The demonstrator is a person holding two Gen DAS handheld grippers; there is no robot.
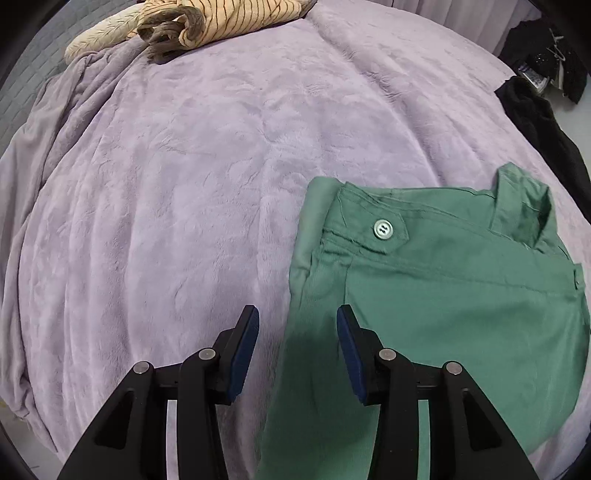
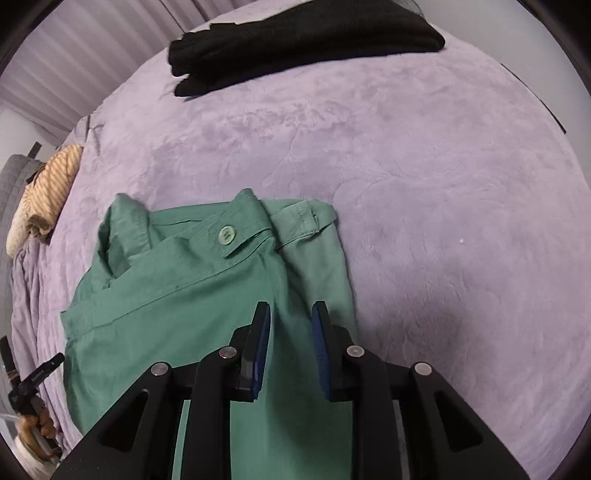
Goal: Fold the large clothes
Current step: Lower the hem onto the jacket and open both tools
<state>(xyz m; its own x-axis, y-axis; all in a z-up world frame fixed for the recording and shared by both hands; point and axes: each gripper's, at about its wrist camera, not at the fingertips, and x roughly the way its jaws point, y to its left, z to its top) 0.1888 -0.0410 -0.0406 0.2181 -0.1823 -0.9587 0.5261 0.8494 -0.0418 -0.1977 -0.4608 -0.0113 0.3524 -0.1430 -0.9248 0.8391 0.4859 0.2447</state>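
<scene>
A green garment (image 1: 443,295) with a pale button (image 1: 383,228) on a tab lies folded on the lilac plush blanket (image 1: 184,203). My left gripper (image 1: 298,321) points down over its left edge, jaws apart. One pad hangs over the blanket and the other over the green cloth, and neither presses on anything. In the right wrist view the same green garment (image 2: 184,314) fills the lower left. My right gripper (image 2: 291,317) hovers over its right side with a narrow gap. Green cloth shows through that gap, but the pads do not clamp it.
A tan striped garment (image 1: 207,22) lies bunched at the blanket's far edge. A folded black garment (image 2: 295,40) rests at the far side in the right wrist view. A hand (image 2: 40,424) holding a black tool shows at the lower left. Pleated curtains (image 2: 74,66) hang behind.
</scene>
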